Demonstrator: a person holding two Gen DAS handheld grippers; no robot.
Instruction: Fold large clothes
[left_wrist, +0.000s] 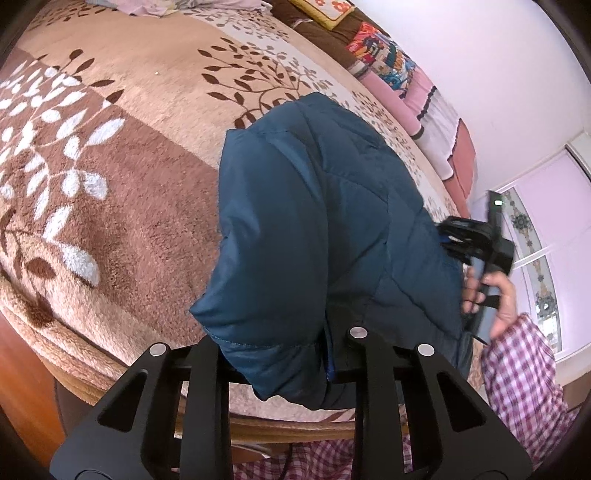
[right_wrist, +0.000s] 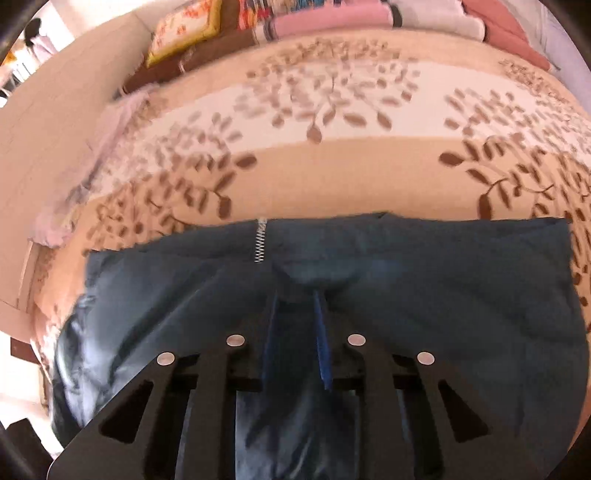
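A dark blue quilted jacket (left_wrist: 325, 221) lies on a bed under a beige blanket with a leaf pattern (left_wrist: 110, 184). In the left wrist view its near edge bunches up between the jaws of my left gripper (left_wrist: 284, 354), which is shut on it; the fabric hides the fingertips. At the jacket's right edge is my right gripper (left_wrist: 448, 236), held by a hand (left_wrist: 495, 295). In the blurred right wrist view the jacket (right_wrist: 443, 295) spreads wide, its silver zipper (right_wrist: 260, 240) showing. The right gripper (right_wrist: 295, 295) is shut on a fold of it between the blue pads (right_wrist: 321, 332).
Folded blankets and cushions (left_wrist: 391, 66) are stacked along the bed's far side by the white wall. A lilac cloth (right_wrist: 85, 177) lies at the blanket's left edge. The wooden bed frame (left_wrist: 22, 369) runs along the near side. A checked sleeve (left_wrist: 517, 369) is at the right.
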